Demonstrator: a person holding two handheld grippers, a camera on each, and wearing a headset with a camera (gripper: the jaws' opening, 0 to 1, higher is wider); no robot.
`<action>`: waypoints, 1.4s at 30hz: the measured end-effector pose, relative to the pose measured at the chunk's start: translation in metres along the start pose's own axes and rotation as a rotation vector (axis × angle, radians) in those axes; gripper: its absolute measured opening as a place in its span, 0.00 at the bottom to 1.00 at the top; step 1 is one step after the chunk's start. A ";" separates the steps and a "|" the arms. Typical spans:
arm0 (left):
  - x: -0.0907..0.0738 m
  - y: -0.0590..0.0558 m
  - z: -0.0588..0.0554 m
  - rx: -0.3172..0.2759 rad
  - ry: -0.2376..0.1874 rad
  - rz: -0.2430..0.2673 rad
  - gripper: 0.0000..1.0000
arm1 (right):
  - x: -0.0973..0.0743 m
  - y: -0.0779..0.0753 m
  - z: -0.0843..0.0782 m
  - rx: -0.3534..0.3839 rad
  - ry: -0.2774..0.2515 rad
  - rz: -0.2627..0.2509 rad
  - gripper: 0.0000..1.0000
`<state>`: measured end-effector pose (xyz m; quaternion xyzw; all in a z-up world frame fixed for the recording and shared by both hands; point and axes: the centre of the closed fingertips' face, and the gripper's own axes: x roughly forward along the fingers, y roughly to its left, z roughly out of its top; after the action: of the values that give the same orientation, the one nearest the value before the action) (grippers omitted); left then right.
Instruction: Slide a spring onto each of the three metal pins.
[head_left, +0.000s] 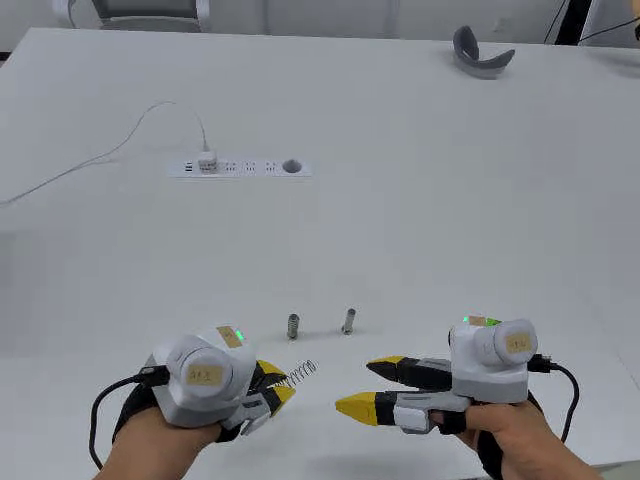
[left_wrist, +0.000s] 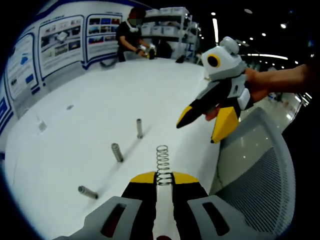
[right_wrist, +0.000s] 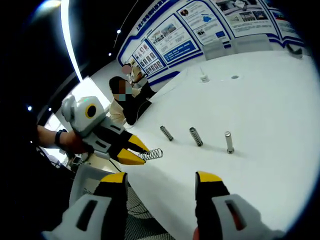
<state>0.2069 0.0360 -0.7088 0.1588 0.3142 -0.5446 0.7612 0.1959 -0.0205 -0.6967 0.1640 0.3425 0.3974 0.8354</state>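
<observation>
Progress: about two of three done, as a judgement. Three pins in a row on the white bench (right_wrist: 270, 95), counted in the right gripper view: an end pin (right_wrist: 166, 133) and a middle pin (right_wrist: 195, 136), both wrapped in coils, then a bare pin (right_wrist: 229, 142) upright with nothing on it. Leaves, seemingly, only that last pin.

Spring (left_wrist: 162, 159) for it pinched by its lower end in the left tongs (left_wrist: 163, 179), closed on the wire, coils sticking forward, near the bare pin but apart from it and off to one side. Right tongs (right_wrist: 161, 178) spread wide, holding nothing, near the free end of the coils.

From the head view: two pins standing clear ahead of both tongs, sprung one to the left, bare one to the right, and a power strip (head_left: 240, 167) farther up the bench. From the left gripper view: end pin apparently lying on its side, plus the exact bite of the yellow tips on the wire. Seating of that end pin's coils: impossible to tell.
</observation>
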 end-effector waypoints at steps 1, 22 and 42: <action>0.000 -0.002 0.001 0.007 -0.002 -0.005 0.11 | 0.001 0.002 0.002 0.011 -0.006 0.011 0.54; 0.001 -0.040 0.030 0.122 -0.034 -0.085 0.11 | 0.003 0.024 0.011 0.084 -0.030 0.140 0.21; 0.001 -0.041 0.030 0.153 -0.026 -0.102 0.11 | -0.002 0.030 0.016 0.084 -0.034 0.168 0.13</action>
<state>0.1782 0.0034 -0.6827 0.1932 0.2696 -0.6071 0.7221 0.1893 -0.0029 -0.6683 0.2337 0.3295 0.4488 0.7971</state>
